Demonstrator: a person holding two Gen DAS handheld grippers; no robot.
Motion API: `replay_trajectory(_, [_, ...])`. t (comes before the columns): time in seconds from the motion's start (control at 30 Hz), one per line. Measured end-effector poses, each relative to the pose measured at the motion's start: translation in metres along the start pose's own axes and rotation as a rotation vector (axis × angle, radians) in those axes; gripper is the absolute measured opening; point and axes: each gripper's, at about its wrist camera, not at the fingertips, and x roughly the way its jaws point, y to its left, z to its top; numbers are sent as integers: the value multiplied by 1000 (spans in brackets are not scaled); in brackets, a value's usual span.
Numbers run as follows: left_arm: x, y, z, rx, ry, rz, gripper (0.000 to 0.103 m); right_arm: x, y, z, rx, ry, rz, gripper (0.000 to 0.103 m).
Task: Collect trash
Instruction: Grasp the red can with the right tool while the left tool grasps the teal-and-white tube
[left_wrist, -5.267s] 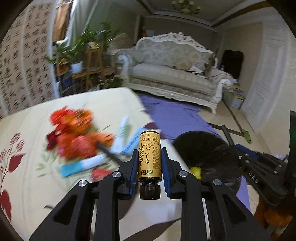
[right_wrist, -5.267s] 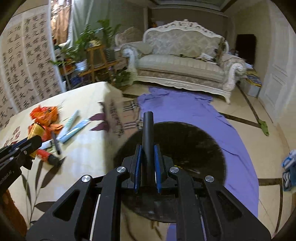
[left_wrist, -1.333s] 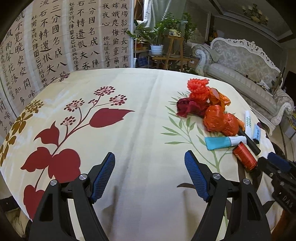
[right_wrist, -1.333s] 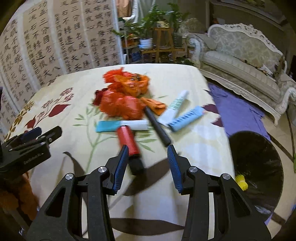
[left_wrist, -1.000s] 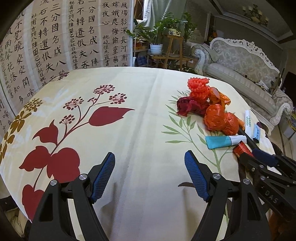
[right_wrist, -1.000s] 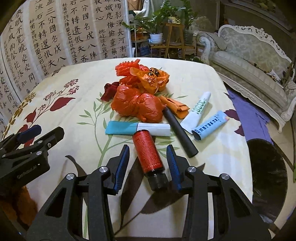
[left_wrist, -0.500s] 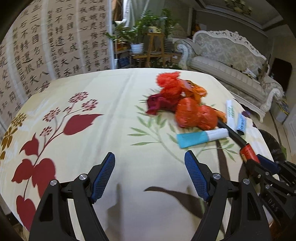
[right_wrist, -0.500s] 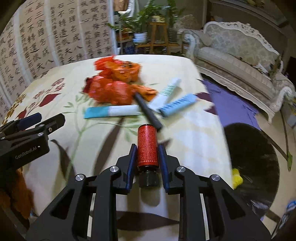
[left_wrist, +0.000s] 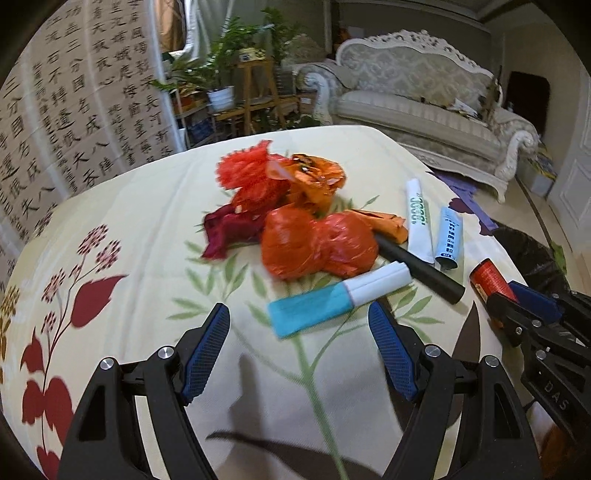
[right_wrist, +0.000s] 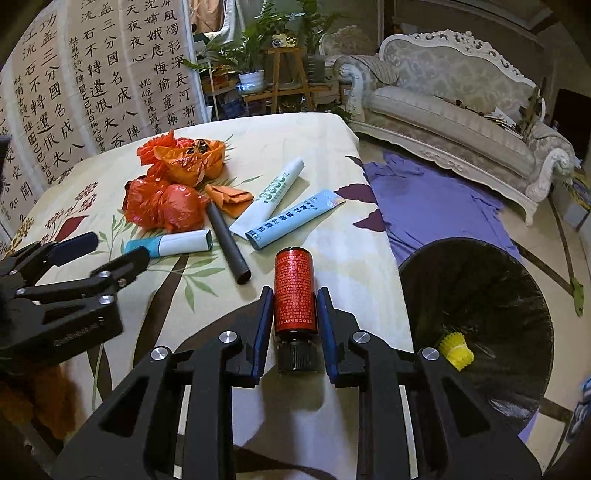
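My right gripper (right_wrist: 293, 325) is shut on a red bottle (right_wrist: 294, 291) with a black cap, held above the table's right edge; it also shows in the left wrist view (left_wrist: 493, 281). My left gripper (left_wrist: 299, 354) is open and empty, just short of a teal-and-white tube (left_wrist: 334, 299). Trash lies on the floral tablecloth (left_wrist: 147, 229): crumpled red and orange bags (left_wrist: 314, 243), a black tube (left_wrist: 421, 269), a white tube (left_wrist: 417, 218) and a light blue tube (left_wrist: 448, 236). A black-lined bin (right_wrist: 476, 295) stands on the floor at the right.
A yellow object (right_wrist: 456, 345) lies in the bin. A purple cloth (right_wrist: 436, 199) covers the floor beyond it. A white sofa (right_wrist: 461, 110) stands behind. A calligraphy screen (right_wrist: 92, 74) and potted plants (right_wrist: 251, 55) are at the far left.
My right gripper closed on the red bottle and lifted it toward the table's right edge. My left gripper stayed open and moved right toward the trash pile.
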Motion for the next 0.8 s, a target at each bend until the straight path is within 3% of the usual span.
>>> replay_trajectory(0.4, [21, -7, 9, 64, 84, -97, 77, 6, -9, 3, 36, 24, 25, 23])
replay_trajectory(0.63, [8, -15, -2, 107, 40, -93, 38, 6, -7, 3, 28, 22, 21, 23])
replay_trajectory(0.8, [1, -17, -7, 101, 36, -87, 29, 6, -7, 2, 26, 20, 20, 23])
